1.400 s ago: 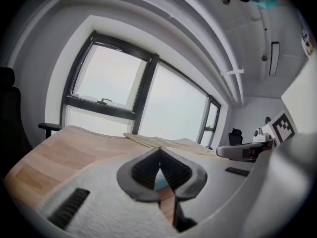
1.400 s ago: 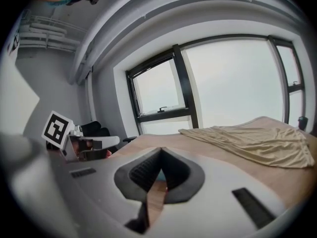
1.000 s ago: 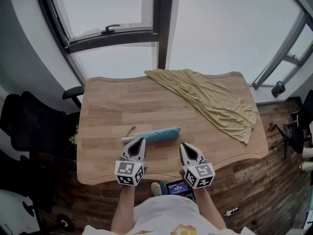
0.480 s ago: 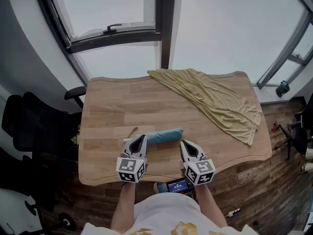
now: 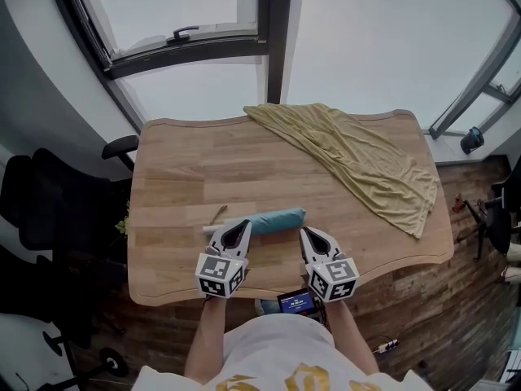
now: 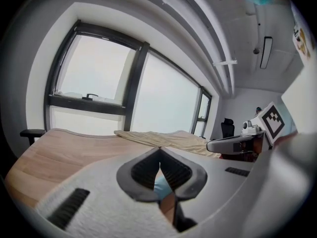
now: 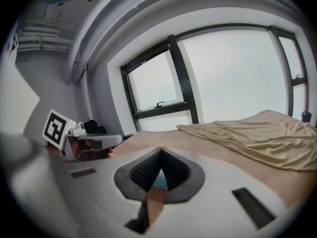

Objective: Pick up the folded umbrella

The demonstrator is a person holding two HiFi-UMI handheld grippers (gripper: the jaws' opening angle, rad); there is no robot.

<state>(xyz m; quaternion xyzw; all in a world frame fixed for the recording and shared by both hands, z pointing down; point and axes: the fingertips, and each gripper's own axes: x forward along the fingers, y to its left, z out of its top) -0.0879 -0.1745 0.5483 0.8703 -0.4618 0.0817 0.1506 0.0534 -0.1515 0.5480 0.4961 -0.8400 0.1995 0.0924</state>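
1. on the table (image 5: 187, 169), the folded umbrella (image 5: 275, 220) lay unlifted.
2. i had eased left gripper (image 5: 242, 228) and right gripper (image 5: 308, 235) closer to it.
3. both had jaws together; opening came next, i judged.

A wooden table (image 5: 187, 169) with wavy edges stands against a wide window (image 5: 383, 47) with dark frames, its panes filled with flat grey daylight. The left pane carries a black handle (image 5: 186, 32). A grey wall (image 5: 32, 112) flanks the window. The floor (image 5: 456, 316) is dark wood planks. A black office chair (image 5: 49, 210) stands left of the table, and a long lamp (image 6: 266, 52) sits in the white ceiling.
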